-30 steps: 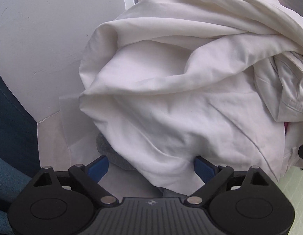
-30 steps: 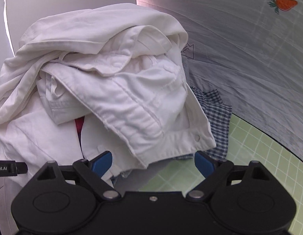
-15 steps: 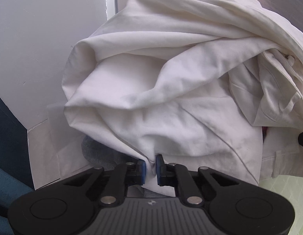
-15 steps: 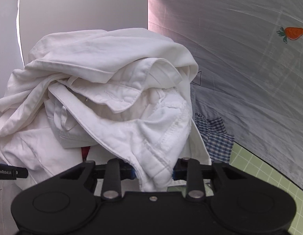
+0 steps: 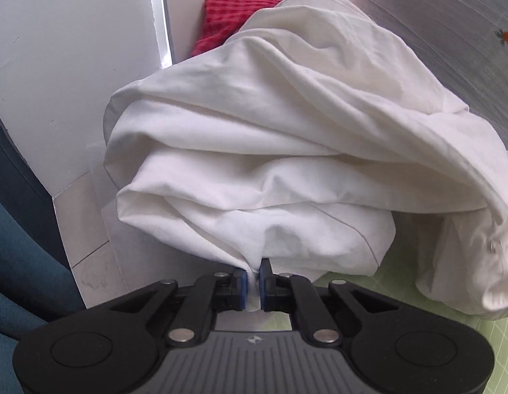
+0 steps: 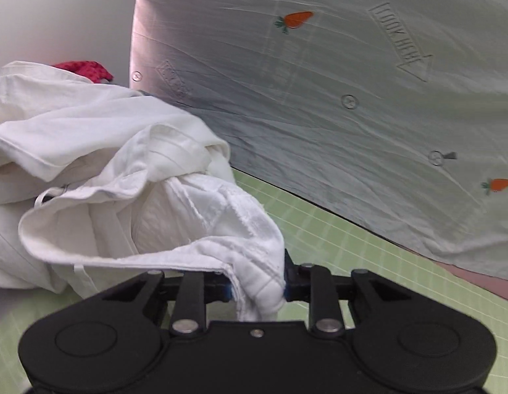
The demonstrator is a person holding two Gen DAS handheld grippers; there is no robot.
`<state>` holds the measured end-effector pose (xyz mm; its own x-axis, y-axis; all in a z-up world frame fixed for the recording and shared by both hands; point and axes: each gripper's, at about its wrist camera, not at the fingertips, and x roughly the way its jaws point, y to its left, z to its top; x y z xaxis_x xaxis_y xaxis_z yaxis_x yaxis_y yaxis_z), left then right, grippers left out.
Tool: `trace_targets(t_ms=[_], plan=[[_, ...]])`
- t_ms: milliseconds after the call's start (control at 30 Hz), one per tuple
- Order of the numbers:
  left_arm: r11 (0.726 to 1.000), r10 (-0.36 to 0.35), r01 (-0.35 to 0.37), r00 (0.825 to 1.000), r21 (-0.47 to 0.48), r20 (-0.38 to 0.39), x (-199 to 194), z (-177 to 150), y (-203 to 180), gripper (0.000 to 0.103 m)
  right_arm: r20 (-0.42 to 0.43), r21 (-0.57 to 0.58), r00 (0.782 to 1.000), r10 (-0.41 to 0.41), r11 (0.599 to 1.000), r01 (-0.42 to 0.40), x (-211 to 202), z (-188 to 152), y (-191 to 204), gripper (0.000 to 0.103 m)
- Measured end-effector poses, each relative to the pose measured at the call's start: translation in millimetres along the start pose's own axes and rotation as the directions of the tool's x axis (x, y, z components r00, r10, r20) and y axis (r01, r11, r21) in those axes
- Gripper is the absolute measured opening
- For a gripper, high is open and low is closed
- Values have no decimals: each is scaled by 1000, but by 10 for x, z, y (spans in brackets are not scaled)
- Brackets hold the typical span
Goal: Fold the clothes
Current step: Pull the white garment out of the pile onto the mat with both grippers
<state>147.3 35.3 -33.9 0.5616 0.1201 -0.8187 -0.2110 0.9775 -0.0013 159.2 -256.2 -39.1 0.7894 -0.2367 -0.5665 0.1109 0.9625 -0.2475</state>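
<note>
A crumpled white garment [image 5: 270, 164] fills the left wrist view, bunched above a green grid mat [image 5: 418, 302]. My left gripper [image 5: 253, 272] is shut on a thin fold at its lower edge, blue pads pinching the cloth. In the right wrist view the same white garment [image 6: 89, 138] spreads to the left. My right gripper [image 6: 257, 282] grips a thick stitched hem, its jaws still closing on the bunched fabric between them. That hem hangs over the green mat [image 6: 352, 246].
A red checked cloth [image 5: 227, 16] peeks out behind the white pile, also visible as a red cloth [image 6: 86, 67] at far left. A grey sheet with carrot prints [image 6: 319, 98] rises at the right. A white panel [image 5: 73, 65] and teal fabric [image 5: 17, 246] border the left.
Both grippers went from wide open to closed on the white garment and dragged it toward me. The red cloth behind came into view; the blue checked cloth dropped out of the right view.
</note>
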Motion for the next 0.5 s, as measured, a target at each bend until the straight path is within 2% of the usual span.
trace_targets(t_ms=[100, 200, 267, 400, 500], plan=[[998, -31, 33, 999, 62, -28, -64, -207, -225, 8, -58, 0, 985, -160, 987, 160, -234, -423, -547, 26], [992, -48, 52, 998, 118, -38, -90, -549, -192, 8, -127, 43, 951, -282, 956, 289, -447, -807, -1132, 26], [987, -65, 69, 997, 146, -33, -224, -702, -337, 8, -152, 66, 925, -347, 931, 360, -627, -1043, -1452, 26], [976, -100, 104, 995, 192, -28, -525, -1018, -676, 8, -200, 115, 879, -434, 880, 461, -1046, -1520, -2014, 26], [968, -121, 126, 992, 216, -37, -704, -1276, -983, 8, -226, 125, 852, -472, 854, 505, -1373, -1824, -2406, 26]])
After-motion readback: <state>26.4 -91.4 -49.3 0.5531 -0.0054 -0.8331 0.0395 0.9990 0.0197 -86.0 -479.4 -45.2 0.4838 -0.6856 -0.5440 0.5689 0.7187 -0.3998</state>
